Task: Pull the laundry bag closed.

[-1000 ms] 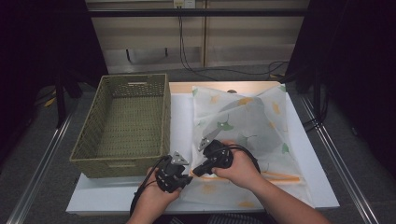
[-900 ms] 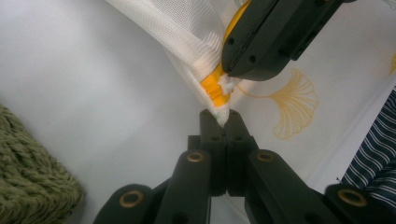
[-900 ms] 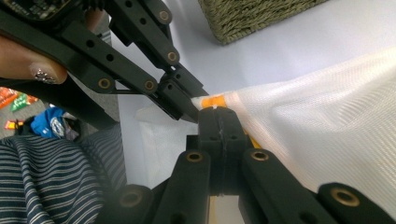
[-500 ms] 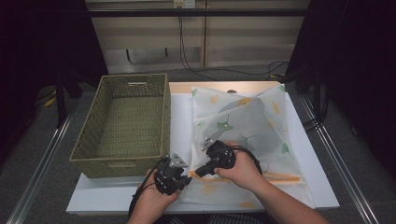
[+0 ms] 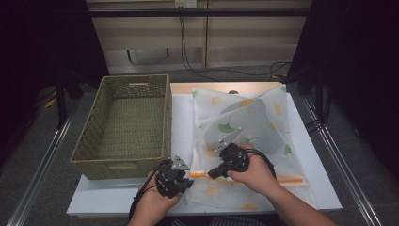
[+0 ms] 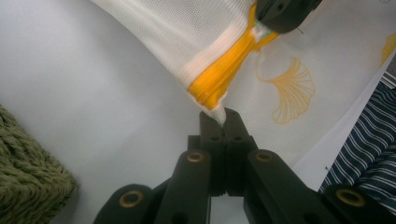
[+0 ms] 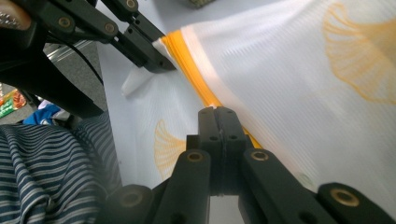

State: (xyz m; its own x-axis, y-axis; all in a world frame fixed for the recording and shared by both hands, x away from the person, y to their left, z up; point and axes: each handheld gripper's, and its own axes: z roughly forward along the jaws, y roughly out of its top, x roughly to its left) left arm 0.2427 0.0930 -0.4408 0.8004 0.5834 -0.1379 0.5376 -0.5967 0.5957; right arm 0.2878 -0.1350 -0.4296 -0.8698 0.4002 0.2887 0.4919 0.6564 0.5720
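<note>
Both grippers clamped on the mesh bag's orange zipper edge

We see the left gripper [image 6: 223,116] pinching the mesh bag [image 5: 249,117] at its corner — the right gripper [image 7: 217,112] closed on the orange zipper [image 6: 224,77] beside it, above the white table [image 5: 183,122].

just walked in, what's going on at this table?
A person is working a white mesh laundry bag with handheld tongs. The left tongs are shut on the bag's corner at the end of its orange zipper. The right tongs are clamped on that zipper a little further along. The bag lies on the white table, beside a green woven basket.
</note>
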